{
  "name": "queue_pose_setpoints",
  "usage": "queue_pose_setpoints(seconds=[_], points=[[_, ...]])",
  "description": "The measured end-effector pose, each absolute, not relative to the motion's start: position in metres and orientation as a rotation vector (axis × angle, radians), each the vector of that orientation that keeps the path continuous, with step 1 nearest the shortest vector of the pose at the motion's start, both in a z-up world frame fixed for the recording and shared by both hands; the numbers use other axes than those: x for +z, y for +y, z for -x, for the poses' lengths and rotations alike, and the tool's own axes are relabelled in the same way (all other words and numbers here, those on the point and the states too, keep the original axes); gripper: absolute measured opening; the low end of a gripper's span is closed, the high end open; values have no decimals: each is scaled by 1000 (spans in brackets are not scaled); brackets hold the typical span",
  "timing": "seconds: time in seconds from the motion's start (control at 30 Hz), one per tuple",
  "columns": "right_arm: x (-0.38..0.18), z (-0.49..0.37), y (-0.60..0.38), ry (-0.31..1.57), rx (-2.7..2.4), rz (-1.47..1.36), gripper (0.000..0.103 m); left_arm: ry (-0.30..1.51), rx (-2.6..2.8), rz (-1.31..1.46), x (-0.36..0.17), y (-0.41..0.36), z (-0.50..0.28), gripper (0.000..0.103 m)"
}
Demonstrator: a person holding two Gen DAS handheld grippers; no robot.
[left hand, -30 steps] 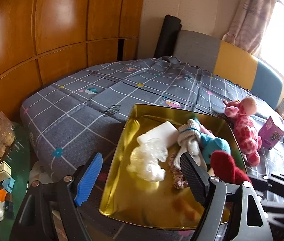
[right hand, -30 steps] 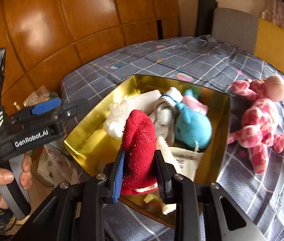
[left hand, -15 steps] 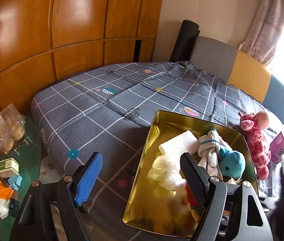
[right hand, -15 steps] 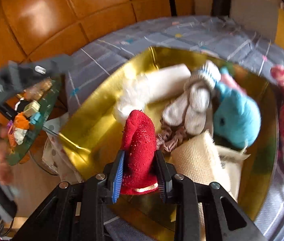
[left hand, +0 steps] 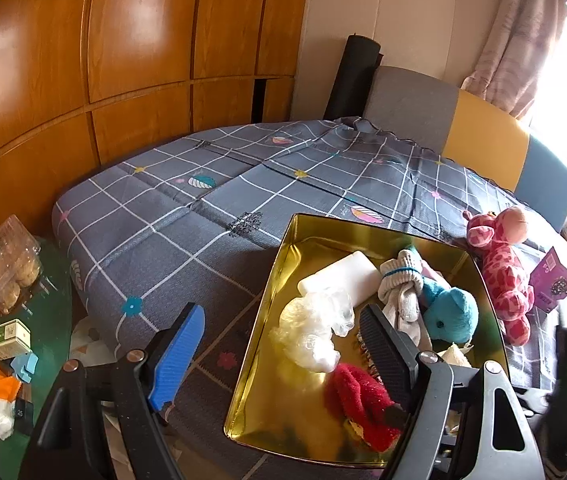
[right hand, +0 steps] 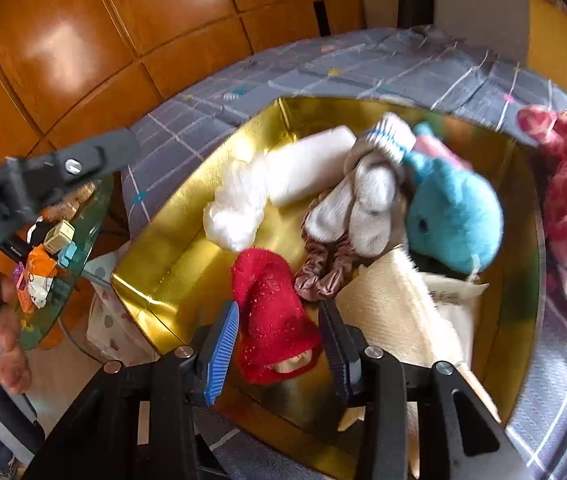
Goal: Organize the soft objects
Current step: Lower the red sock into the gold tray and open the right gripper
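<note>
A gold tin tray (left hand: 271, 360) (right hand: 163, 280) sits on the grey checked bed. In it lie a white foam block (left hand: 339, 278), white stuffing (right hand: 235, 208), a sock bundle (right hand: 363, 200), a blue plush (right hand: 455, 220), a scrunchie (right hand: 319, 276) and a cream cloth (right hand: 395, 312). A red sock (right hand: 271, 312) (left hand: 359, 400) lies in the tray's near corner between the fingers of my right gripper (right hand: 279, 344), which is open around it. My left gripper (left hand: 279, 356) is open and empty over the tray's left edge. A pink giraffe plush (left hand: 503, 272) lies on the bed right of the tray.
A purple box (left hand: 553, 284) lies beside the giraffe. A green glass side table (left hand: 3, 340) with snack packets stands left of the bed. Wooden wall panels (left hand: 123, 60) rise behind, and a padded headboard (left hand: 463, 136) closes the far end.
My right gripper has opened and let go of the red sock, which now rests in the tray. The left gripper has drawn back to the left, away from the tray.
</note>
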State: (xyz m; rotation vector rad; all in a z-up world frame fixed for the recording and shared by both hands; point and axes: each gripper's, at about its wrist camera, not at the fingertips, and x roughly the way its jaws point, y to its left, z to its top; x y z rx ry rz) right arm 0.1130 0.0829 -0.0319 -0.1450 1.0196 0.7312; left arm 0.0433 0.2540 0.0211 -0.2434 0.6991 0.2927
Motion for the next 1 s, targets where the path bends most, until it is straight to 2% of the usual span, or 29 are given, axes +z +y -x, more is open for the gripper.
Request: queue_pose_setpoints(seconds=[0.4, 1.0], points=[[9, -82, 35, 830, 559, 140, 42, 689, 228, 214, 27, 231, -41, 80], [21, -68, -26, 769, 379, 94, 42, 697, 112, 144, 27, 187, -36, 80]])
